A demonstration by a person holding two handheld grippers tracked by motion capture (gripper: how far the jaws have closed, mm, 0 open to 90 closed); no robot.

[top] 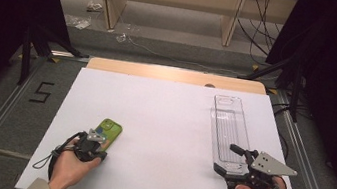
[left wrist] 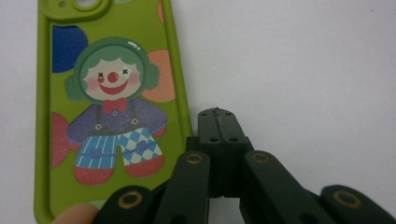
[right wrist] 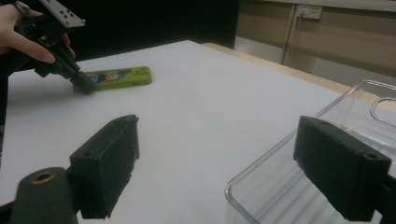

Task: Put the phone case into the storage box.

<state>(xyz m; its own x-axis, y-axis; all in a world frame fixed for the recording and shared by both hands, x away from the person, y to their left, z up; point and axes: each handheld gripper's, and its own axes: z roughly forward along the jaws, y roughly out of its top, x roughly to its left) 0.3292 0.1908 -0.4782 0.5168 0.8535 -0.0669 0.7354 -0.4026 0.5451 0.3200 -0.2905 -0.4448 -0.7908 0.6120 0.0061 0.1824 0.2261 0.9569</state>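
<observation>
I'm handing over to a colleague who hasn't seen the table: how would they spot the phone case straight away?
Start at the white table sheet and go to its near left side, just ahead of the left claw. The phone case lies flat there, printed side up. It is bright green with a cartoon clown on it, unlike the clear plastic tray on the right.

High view looks down on the table [top: 167, 124]; both claw views sit low, sharing its white top.
</observation>
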